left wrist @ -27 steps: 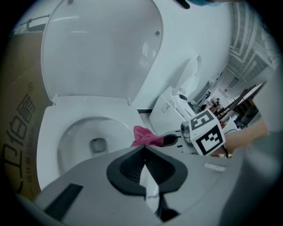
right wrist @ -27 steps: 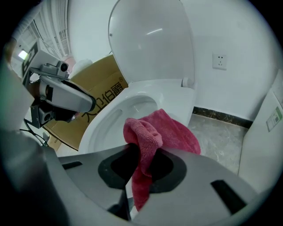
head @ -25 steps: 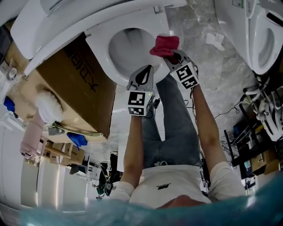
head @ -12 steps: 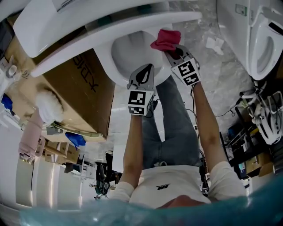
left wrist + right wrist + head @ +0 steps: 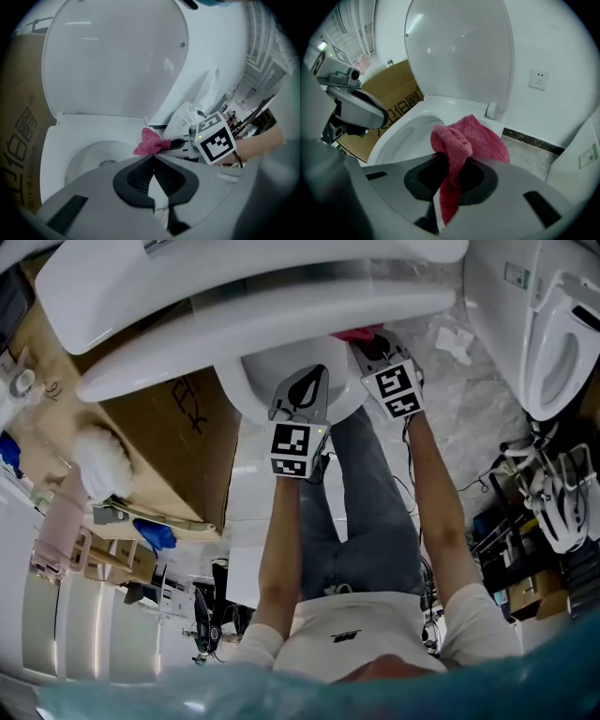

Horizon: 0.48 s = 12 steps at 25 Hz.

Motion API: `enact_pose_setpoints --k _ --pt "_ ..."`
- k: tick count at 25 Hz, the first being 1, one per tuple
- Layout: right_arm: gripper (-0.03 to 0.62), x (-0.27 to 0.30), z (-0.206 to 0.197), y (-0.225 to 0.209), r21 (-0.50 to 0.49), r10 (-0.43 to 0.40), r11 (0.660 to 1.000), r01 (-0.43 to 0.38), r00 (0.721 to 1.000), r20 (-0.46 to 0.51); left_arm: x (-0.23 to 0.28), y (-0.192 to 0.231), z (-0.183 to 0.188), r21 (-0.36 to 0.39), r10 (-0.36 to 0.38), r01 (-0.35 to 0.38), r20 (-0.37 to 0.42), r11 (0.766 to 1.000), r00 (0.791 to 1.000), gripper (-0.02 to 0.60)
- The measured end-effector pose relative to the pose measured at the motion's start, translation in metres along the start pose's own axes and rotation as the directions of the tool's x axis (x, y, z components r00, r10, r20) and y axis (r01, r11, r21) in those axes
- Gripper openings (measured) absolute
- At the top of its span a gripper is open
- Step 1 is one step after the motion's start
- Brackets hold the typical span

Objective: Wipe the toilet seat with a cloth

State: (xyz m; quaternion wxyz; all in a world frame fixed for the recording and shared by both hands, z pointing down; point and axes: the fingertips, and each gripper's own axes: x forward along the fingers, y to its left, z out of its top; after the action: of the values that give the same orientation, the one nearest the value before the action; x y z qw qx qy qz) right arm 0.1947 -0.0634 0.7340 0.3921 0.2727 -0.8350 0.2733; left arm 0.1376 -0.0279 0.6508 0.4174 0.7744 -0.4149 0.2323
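Observation:
The white toilet stands with its lid (image 5: 117, 56) raised and its seat (image 5: 65, 136) down around the bowl. A red cloth (image 5: 473, 140) is pinched in my right gripper (image 5: 452, 164), which holds it over the seat's right rear rim near the hinge. In the head view the cloth (image 5: 361, 333) is half hidden under the lid's edge, just beyond my right gripper (image 5: 373, 351). My left gripper (image 5: 305, 392) hovers over the front of the bowl, jaws shut with nothing in them. From the left gripper (image 5: 152, 161) view, the cloth (image 5: 149, 143) sits just ahead.
A brown cardboard box (image 5: 159, 446) stands against the toilet's left side. A second white toilet (image 5: 553, 324) is at the right, with crumpled tissue (image 5: 455, 338) on the marble floor between. Cables and gear (image 5: 544, 484) crowd the right. A wall socket (image 5: 539, 79) is behind.
The head view has tipped, so the lid now covers more of the bowl. Both grippers have moved farther over the toilet, and the cloth has gone toward the seat's rear, partly under the lid's edge.

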Motion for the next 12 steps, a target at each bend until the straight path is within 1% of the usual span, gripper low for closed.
enact_pose_setpoints --k 6,10,12 --pt "0.051 0.008 0.015 -0.004 -0.020 -0.022 1.000 0.022 1.000 0.000 -0.001 0.010 0.008 -0.006 0.008 -0.008 0.017 1.000 1.000 0.006" --pt "0.051 0.013 0.026 -0.005 -0.107 -0.061 0.993 0.058 0.998 -0.028 -0.005 0.021 0.012 -0.019 0.025 -0.025 0.031 1.000 0.999 0.006" --pt "0.051 0.017 0.032 -0.006 -0.131 -0.075 0.989 0.071 0.997 -0.029 -0.008 0.026 0.015 -0.027 0.035 -0.034 0.041 0.999 0.999 0.006"
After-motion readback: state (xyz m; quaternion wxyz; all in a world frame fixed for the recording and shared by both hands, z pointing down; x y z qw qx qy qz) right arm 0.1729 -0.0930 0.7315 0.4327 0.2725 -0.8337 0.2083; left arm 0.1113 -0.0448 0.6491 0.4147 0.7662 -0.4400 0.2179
